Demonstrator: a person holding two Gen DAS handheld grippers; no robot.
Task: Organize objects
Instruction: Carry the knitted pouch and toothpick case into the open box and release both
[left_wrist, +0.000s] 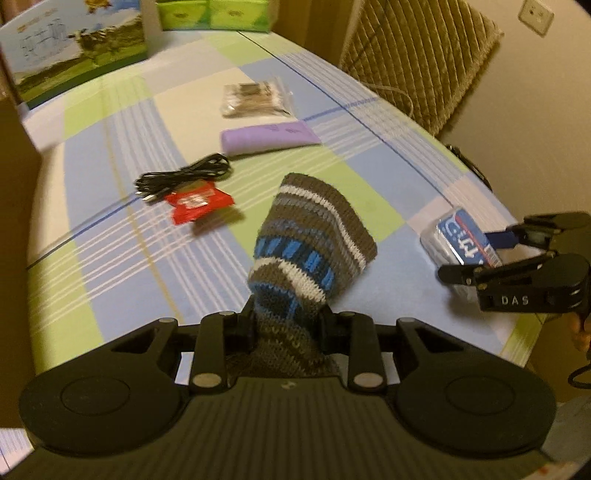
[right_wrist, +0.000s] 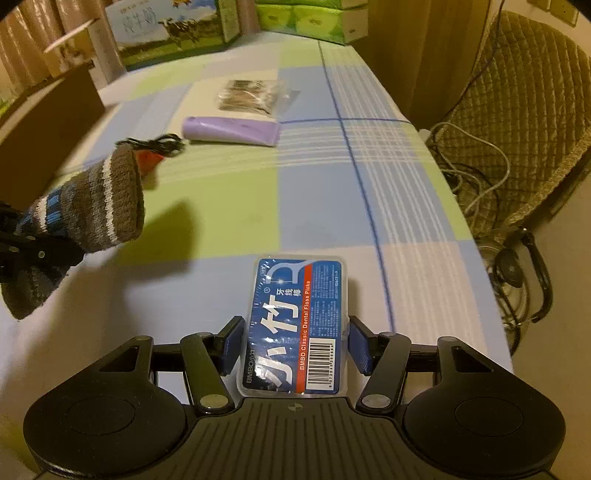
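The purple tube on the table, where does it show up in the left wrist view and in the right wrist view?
Left wrist view: the purple tube lies above centre, just below the clear packet.
Right wrist view: the tube lies upper left of centre, again just below that packet.
Shared landmark: the black cable, coiled off the tube's left end in both.
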